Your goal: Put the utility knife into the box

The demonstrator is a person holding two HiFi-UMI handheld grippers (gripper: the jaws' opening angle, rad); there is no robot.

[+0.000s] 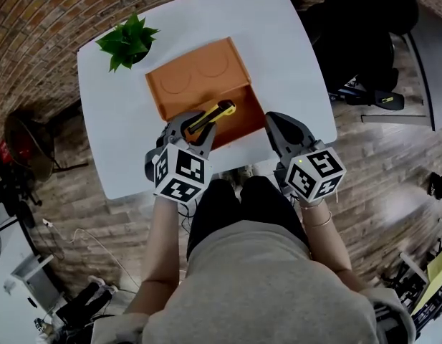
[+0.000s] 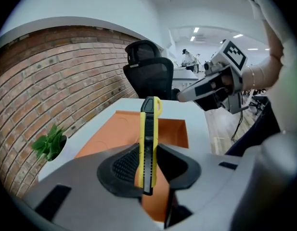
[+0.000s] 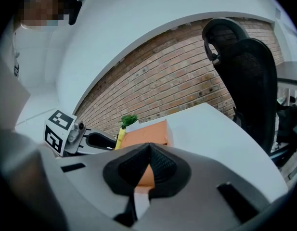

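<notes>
A yellow and black utility knife sticks forward from my left gripper, which is shut on it. The knife hangs above the near part of the open orange box. The box's lid lies flat behind it with two round marks. My right gripper is shut with nothing in it, at the box's near right corner. In the right gripper view the orange box lies ahead, and the knife shows in the left gripper.
The white table carries a small green plant at its far left. A black office chair stands past the table's right side. A brick wall runs behind.
</notes>
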